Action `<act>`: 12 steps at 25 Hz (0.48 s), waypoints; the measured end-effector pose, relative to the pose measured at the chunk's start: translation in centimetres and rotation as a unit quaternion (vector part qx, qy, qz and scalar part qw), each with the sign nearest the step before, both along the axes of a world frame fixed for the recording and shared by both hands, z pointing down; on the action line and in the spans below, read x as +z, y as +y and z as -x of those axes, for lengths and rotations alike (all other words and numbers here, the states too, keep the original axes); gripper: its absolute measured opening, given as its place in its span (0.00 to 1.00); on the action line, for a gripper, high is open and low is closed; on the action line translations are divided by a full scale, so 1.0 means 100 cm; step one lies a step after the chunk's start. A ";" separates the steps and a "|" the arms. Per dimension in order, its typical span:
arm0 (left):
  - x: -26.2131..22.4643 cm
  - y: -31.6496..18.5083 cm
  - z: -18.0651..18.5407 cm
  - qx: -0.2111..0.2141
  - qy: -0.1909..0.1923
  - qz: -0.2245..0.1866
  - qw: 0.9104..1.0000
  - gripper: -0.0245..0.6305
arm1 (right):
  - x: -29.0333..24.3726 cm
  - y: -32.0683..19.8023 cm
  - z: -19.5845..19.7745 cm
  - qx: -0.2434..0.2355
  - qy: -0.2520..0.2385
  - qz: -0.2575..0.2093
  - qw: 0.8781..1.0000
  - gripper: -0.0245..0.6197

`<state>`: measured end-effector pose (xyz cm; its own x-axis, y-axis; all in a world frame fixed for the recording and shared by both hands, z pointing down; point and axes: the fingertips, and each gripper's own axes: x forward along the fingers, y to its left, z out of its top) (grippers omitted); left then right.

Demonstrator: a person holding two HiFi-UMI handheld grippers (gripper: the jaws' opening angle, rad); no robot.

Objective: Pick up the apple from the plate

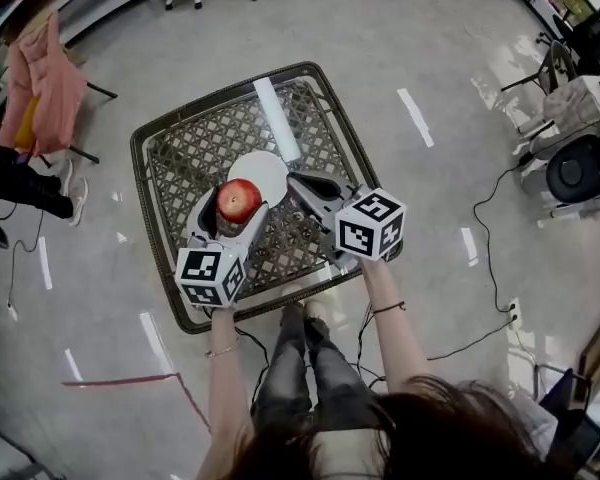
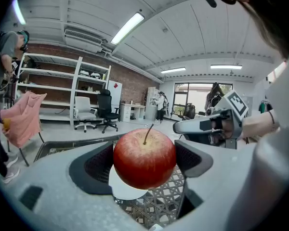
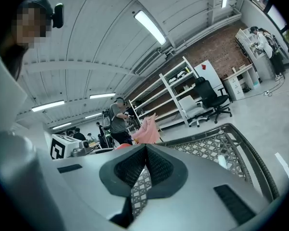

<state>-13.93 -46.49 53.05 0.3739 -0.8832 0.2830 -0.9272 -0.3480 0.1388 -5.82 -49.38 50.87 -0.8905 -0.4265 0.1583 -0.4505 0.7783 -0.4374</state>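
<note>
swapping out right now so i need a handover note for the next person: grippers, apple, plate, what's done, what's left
Left gripper: shut on the apple, fingers on both its sides.
Right gripper: shut, empty, over the table, right of the plate.
Plate: white, on the table; the apple looks lifted just off it.
Done: grasp and, it seems, the lift. Left: little; hold the apple steady.

A red apple point(image 1: 239, 200), faintly flecked with yellow, stands out against a white round plate point(image 1: 270, 171) and a grey lattice-weave wicker table point(image 1: 180, 153) with a dark rim. The pale grey left gripper point(image 1: 236, 208) and right gripper point(image 1: 294, 178) bear black-and-white square markers.
</note>
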 end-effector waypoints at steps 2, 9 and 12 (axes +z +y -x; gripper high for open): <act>-0.009 0.006 0.000 -0.001 0.003 -0.004 1.000 0.66 | -0.007 0.005 0.001 -0.002 -0.001 -0.005 1.000 0.05; -0.040 0.030 0.002 -0.011 0.018 -0.017 1.000 0.66 | -0.034 0.030 0.007 -0.008 -0.009 -0.014 1.000 0.05; -0.051 0.041 -0.002 -0.011 0.022 -0.021 0.999 0.66 | -0.043 0.040 0.008 -0.010 -0.014 -0.017 1.000 0.05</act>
